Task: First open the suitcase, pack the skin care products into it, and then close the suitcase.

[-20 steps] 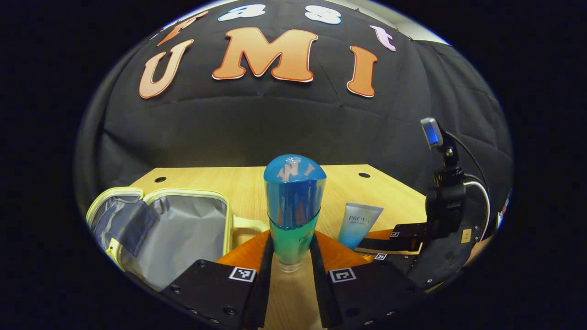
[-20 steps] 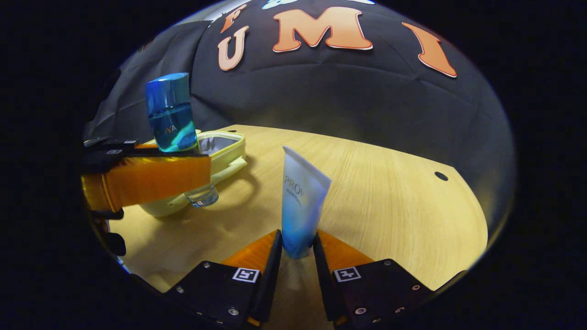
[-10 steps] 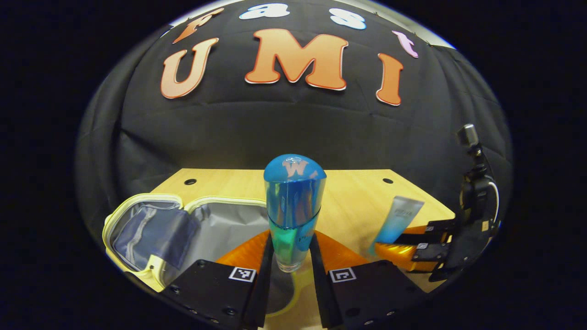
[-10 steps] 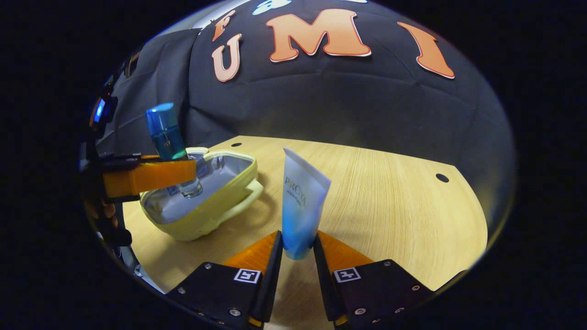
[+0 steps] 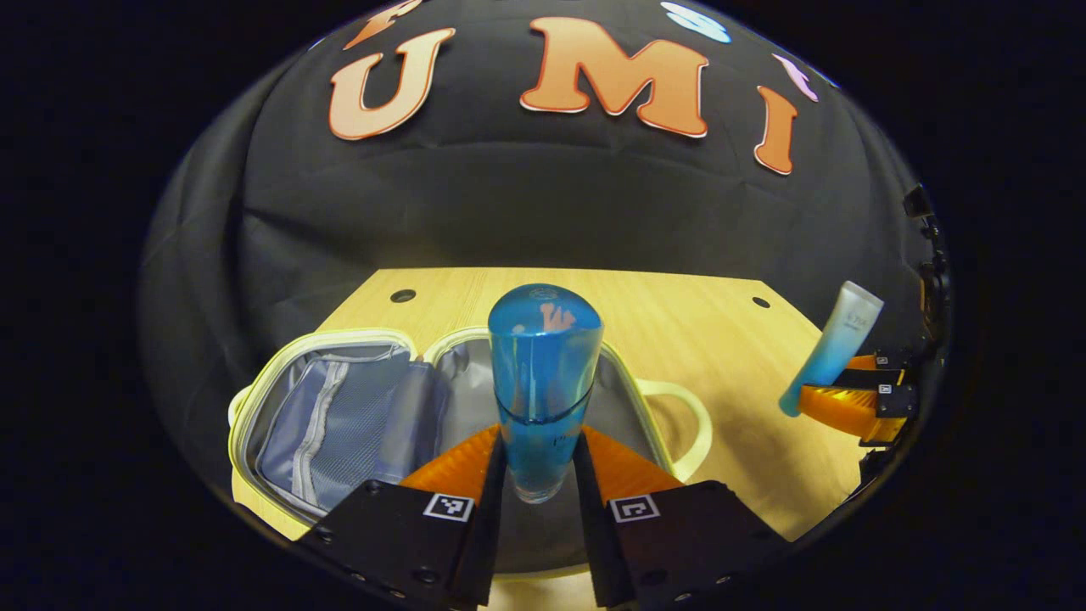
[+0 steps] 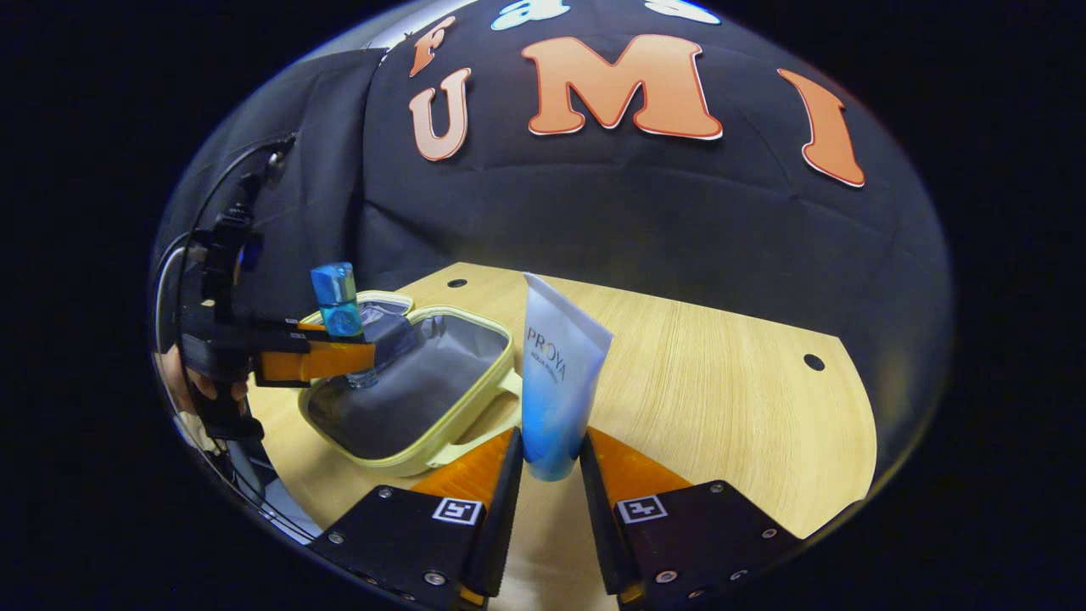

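The blue bottle (image 5: 543, 373) is pinched upright near its base by the left gripper (image 5: 538, 475), both fingers pressed on it, w/ the open suitcase (image 5: 339, 407) lying directly below and ahead of the fingers. In the right gripper view the bottle is seen held above the case's grey-lined half, base not yet resting on the lining as far as can be judged. The tube (image 6: 556, 373) is clamped at its lower end by the right gripper (image 6: 547, 475), cap end down, held over the table (image 6: 730, 382), w/ the suitcase ahead-left of that gripper.

Risks, as judged: the bottle is gripped low and stands tall above the fingers, so if it's released upright it could tip over the rim, esp. on soft lining. If both grippers are brought to the case at once, a clash over the opening is likely. The yellow handle (image 5: 679, 416) near the tube's path could be snagged. An item left standing proud of the rim would block closing.
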`<act>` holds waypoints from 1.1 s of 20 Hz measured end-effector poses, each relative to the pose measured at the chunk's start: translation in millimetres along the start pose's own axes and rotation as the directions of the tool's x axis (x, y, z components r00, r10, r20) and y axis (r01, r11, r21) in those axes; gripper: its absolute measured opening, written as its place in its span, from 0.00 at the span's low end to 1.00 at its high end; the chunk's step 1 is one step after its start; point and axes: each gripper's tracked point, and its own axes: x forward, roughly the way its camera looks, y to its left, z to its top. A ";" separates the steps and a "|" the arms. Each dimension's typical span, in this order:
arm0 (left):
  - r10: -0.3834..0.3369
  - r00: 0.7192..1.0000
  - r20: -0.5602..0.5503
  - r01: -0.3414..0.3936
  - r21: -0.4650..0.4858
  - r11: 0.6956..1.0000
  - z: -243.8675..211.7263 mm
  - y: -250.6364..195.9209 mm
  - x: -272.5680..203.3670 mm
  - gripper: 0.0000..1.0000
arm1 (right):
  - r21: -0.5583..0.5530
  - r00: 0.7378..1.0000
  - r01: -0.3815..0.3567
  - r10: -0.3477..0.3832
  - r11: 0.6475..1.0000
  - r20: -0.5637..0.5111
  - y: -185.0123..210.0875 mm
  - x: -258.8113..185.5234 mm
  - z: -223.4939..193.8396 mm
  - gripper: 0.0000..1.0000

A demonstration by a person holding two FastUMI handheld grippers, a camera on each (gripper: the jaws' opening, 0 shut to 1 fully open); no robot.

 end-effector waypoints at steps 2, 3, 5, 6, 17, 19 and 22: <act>-0.001 0.997 -0.071 0.001 -0.010 1.000 -12.1 12.6 3.3 0.44 | 0.007 1.000 0.005 -0.004 1.000 -0.010 7.6 -5.2 2.5 0.44; -0.003 0.994 -0.111 0.002 -0.011 1.000 -18.7 17.7 6.5 0.43 | 0.007 1.000 -0.001 0.001 1.000 -0.016 11.5 -7.5 2.0 0.44; -0.016 0.980 -0.200 0.012 -0.019 1.000 -33.9 24.1 12.3 0.44 | 0.013 1.000 -0.006 0.006 1.000 -0.022 16.8 -13.2 3.5 0.44; -0.020 0.971 -0.237 0.013 -0.029 0.999 -40.5 27.1 12.5 0.43 | 0.020 1.000 -0.003 0.004 1.000 -0.020 17.3 -15.3 5.1 0.44; -0.061 0.864 -0.501 0.042 -0.050 0.998 -88.9 28.1 49.8 0.44 | 0.075 0.998 0.047 -0.043 0.996 -0.054 33.7 -7.8 3.6 0.44; -0.065 0.852 -0.520 0.035 -0.067 0.997 -94.9 27.1 56.0 0.44 | 0.079 0.997 0.043 -0.039 0.996 -0.062 41.2 -4.2 3.9 0.44; -0.068 0.854 -0.516 0.033 -0.077 0.996 -91.9 27.8 59.8 0.44 | 0.075 0.996 0.042 -0.036 0.996 -0.078 51.6 2.5 4.6 0.44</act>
